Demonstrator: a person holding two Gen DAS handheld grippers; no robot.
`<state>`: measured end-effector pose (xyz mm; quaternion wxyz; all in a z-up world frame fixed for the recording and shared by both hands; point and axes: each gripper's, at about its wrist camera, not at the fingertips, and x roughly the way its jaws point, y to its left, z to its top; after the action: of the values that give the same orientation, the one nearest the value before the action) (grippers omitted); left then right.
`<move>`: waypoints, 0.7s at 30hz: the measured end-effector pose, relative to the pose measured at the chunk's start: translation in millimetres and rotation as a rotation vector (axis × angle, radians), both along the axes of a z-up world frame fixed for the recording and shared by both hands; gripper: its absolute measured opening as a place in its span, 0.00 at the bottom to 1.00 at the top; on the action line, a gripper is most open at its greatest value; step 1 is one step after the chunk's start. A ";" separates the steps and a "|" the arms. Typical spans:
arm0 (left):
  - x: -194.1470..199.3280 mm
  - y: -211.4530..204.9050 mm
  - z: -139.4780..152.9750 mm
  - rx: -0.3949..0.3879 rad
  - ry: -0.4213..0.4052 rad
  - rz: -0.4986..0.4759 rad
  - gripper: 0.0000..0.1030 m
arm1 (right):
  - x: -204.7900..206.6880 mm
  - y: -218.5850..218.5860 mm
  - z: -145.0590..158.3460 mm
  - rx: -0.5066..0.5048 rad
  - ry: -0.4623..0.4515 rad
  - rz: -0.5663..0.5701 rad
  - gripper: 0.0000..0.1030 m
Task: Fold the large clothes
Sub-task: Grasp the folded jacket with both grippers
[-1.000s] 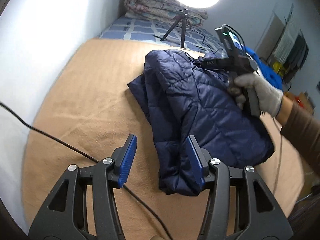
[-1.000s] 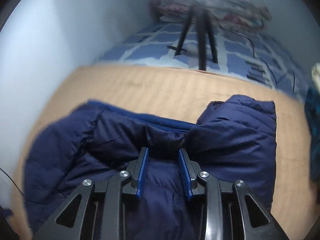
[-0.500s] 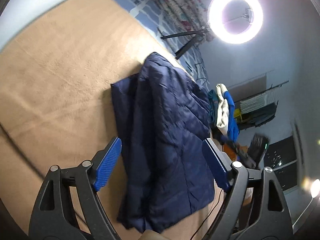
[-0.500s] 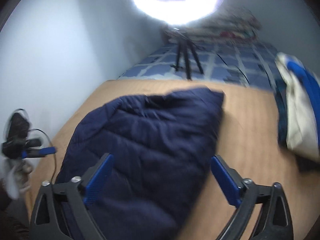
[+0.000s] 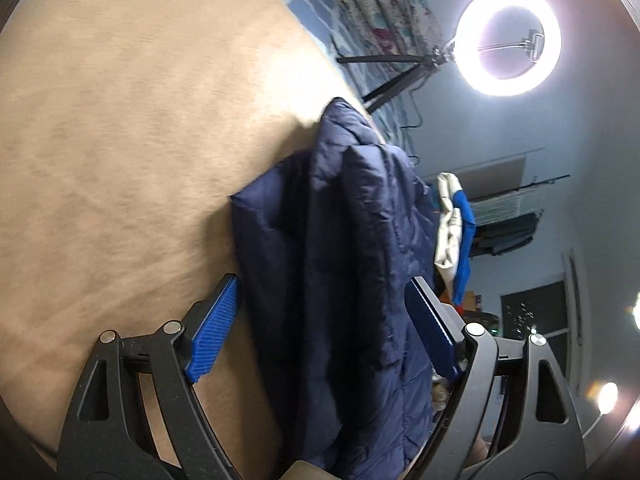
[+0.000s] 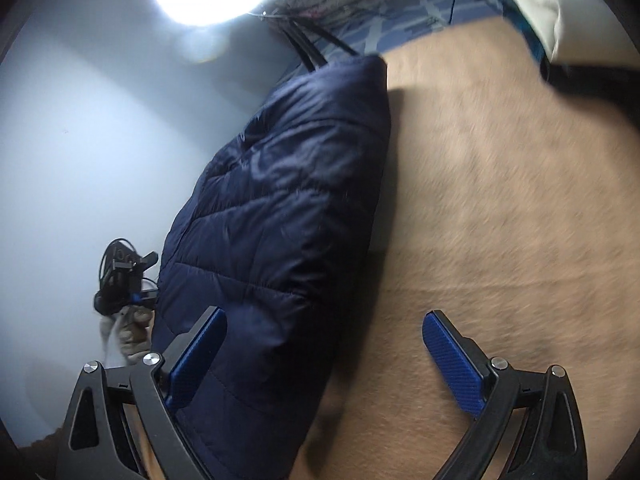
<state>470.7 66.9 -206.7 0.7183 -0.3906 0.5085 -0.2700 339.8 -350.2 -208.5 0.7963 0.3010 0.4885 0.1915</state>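
Jacket (image 5: 344,280), the navy puffer one, is lying folded into a long narrow bundle on the tan blanket (image 5: 120,140), which gives a flat soft spot for folding. Going left to right: the left gripper (image 5: 320,324) has its jaws spread wide, with the bundle lying between them but nothing pinched. The right gripper (image 6: 324,364) is wide open too, straddling the bundle's right edge with no contact I can see. My guess is they're lining up for the next fold. A ring light (image 5: 508,40) stands at the far end.
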 end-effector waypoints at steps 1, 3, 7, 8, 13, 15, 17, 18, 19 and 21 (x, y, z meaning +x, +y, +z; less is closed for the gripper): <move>3.0 -3.1 -1.0 0.000 0.003 -0.012 0.83 | -0.6 0.9 -3.1 0.015 -0.001 0.001 0.97; 8.9 -5.8 -2.0 0.009 0.005 -0.023 0.83 | 1.4 4.5 -4.6 0.026 -0.011 0.002 0.97; 17.0 -17.0 -0.3 0.032 -0.003 -0.059 0.83 | 6.3 9.4 -6.3 0.058 -0.014 0.015 0.95; 18.5 -19.2 0.1 0.038 -0.003 -0.060 0.83 | 8.7 11.5 -6.8 0.061 -0.012 0.020 0.94; 28.4 -38.0 2.3 0.108 -0.011 -0.078 0.77 | 15.3 16.4 -7.7 0.066 -0.007 0.026 0.85; 29.4 -46.8 2.9 0.160 -0.020 -0.092 0.73 | 17.3 17.3 -8.8 0.074 0.000 0.028 0.79; 29.9 -54.7 3.8 0.190 -0.029 -0.104 0.63 | 18.0 16.9 -9.3 0.077 0.007 0.031 0.73; 30.0 -59.2 5.6 0.219 -0.035 -0.109 0.61 | 19.8 16.7 -9.6 0.078 0.013 0.032 0.68; 29.3 -61.8 7.1 0.240 -0.043 -0.109 0.55 | 21.6 15.8 -9.8 0.078 0.020 0.032 0.63; 27.1 -66.9 11.1 0.281 -0.063 -0.113 0.48 | 22.4 17.0 -9.1 0.071 0.032 0.030 0.57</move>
<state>497.8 -0.1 -195.6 0.7650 -0.2485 0.5397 -0.2484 362.2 -333.2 -217.6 0.7742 0.3248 0.4986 0.2157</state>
